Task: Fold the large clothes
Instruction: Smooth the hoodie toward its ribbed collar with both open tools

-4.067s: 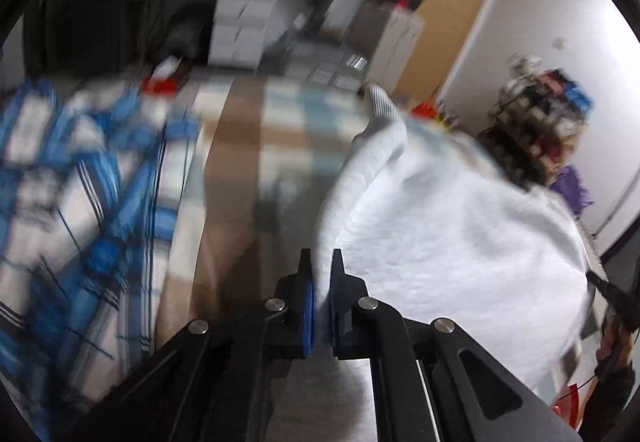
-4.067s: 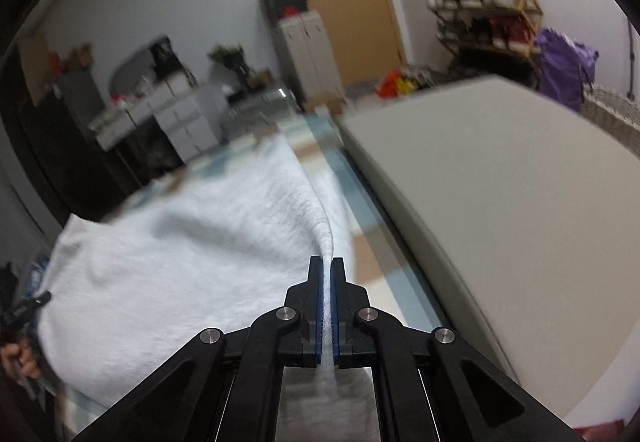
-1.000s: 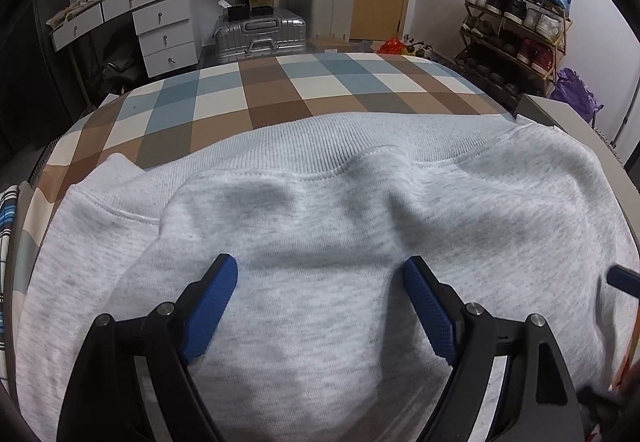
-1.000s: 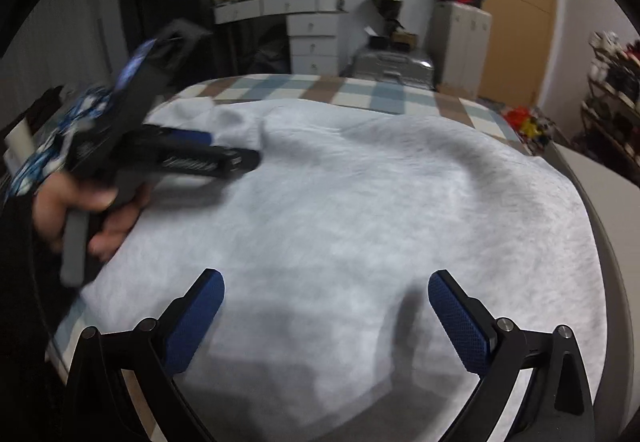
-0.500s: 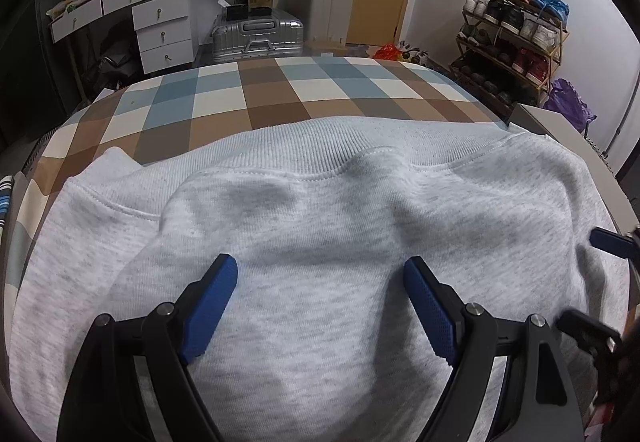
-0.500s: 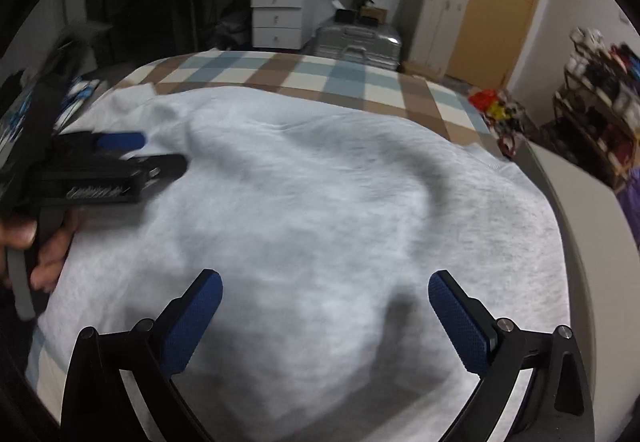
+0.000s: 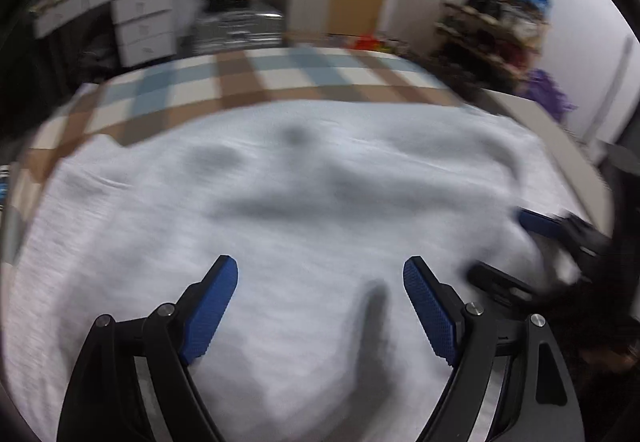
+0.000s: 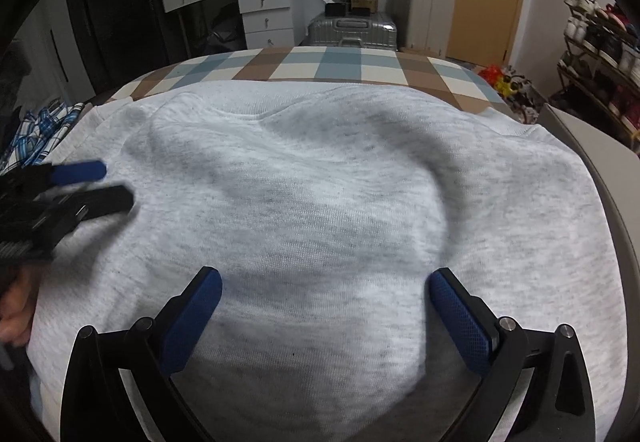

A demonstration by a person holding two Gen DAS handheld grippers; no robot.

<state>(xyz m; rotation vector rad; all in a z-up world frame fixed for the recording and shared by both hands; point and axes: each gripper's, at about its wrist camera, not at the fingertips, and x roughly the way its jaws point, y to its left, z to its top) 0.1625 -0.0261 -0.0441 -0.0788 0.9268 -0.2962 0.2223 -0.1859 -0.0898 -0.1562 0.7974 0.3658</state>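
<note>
Left gripper (image 7: 320,282): nearest in its own view, blue-padded jaws spread wide with nothing between them, poised over the sweatshirt; also seen at the left edge of the right wrist view.
Right gripper (image 8: 326,292): jaws released and wide apart, hovering over the cloth; it shows blurred at the right edge of the left wrist view.
Sweatshirt (image 8: 320,202): large, light heather grey, spread flat across the bed, filling most of both views, with soft wrinkles and a ribbed band along its far edge.
Bedcover (image 8: 340,64): blue, brown and cream checks, showing beyond the sweatshirt's far edge.
Plaid garment (image 8: 38,134): blue and white, bunched at the bed's left side.
Suitcase (image 8: 352,28): silver, on the floor past the bed.
Drawer unit (image 8: 264,16): white, against the far wall.
Shoe rack (image 8: 600,54): far right, loaded with shoes.
</note>
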